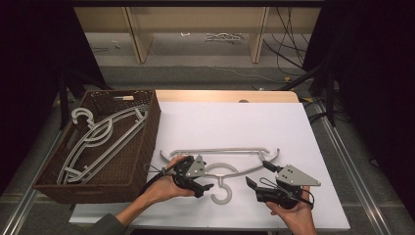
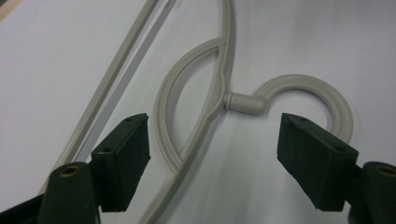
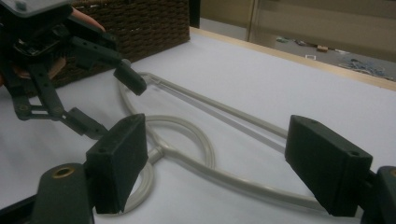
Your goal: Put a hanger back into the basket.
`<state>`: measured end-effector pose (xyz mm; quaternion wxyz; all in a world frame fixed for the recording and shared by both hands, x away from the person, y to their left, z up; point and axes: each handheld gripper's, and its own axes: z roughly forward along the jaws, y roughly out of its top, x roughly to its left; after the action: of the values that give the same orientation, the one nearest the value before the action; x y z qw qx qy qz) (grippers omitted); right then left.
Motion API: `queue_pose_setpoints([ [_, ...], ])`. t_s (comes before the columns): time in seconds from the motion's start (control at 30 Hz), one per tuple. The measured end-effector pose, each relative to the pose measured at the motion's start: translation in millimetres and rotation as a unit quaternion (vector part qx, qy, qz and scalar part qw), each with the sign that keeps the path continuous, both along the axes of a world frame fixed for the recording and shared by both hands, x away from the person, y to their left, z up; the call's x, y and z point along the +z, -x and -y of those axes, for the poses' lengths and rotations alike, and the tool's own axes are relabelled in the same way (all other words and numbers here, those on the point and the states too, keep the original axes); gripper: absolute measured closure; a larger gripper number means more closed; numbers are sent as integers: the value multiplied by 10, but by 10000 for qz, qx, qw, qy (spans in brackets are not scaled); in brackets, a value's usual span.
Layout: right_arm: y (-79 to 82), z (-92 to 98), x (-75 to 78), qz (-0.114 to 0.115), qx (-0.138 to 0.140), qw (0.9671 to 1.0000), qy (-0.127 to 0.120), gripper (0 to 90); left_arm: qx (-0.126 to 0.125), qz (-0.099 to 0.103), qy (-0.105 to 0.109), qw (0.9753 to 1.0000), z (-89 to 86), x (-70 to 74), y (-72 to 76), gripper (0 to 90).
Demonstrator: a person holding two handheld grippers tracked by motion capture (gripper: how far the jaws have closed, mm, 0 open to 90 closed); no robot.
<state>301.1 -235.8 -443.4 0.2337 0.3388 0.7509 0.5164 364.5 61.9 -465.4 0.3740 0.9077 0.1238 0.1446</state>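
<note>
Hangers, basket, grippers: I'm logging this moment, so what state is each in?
Hanger on the table: flat on the white surface, unheld.
Hangers in the basket: stacked, lying slanted.
Basket: upright, open-topped.
Left gripper: open above the hanger's neck.
Right gripper: open, holding nothing.

A lab-like recording space: white-topped table [image 1: 235, 122] mid-frame, black curtains [image 1: 29, 49] at both sides, loose black cables [image 1: 288, 44] upper right.

Black grippers [image 1: 208, 182] with grey triangular plates, brass-ringed jaws, trailing black cables.
</note>
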Motion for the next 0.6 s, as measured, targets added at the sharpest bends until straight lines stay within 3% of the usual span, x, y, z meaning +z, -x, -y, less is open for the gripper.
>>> queue_pose_setpoints([
  [0.17,3,-4,2,-13,22,10000,14,222,-228,-169,-240,9993,117,-40,-84,282],
  [0.2,5,-3,1,-25,22,10000,15,222,-364,-189,-427,9982,118,-30,-113,290],
  [0.27,4,-4,2,0,10,10000,-28,222,-346,-186,-445,9982,148,-39,-145,297],
  [0.3,-4,4,4,86,-7,10000,2,221,-273,-246,-287,9989,174,-58,-147,308],
  [0.33,10,10,11,-29,6,10000,-16,222,-411,-226,-485,9977,168,-38,-166,329],
  [0.4,7,10,6,-3,-22,10000,-33,221,-397,-280,-444,9978,205,-44,-168,335],
  [0.43,1,13,6,40,-18,10000,-22,222,-471,-289,-551,9970,214,-38,-178,348],
  [0.47,8,11,12,-30,7,10000,-17,221,-443,-277,-495,9974,230,-46,-178,378],
  [0.53,-3,13,9,62,29,10000,28,221,-508,-345,-610,9962,250,-46,-192,382],
  [0.6,-1,10,8,53,34,10000,12,222,-546,-286,-714,9955,279,-51,-214,400],
])
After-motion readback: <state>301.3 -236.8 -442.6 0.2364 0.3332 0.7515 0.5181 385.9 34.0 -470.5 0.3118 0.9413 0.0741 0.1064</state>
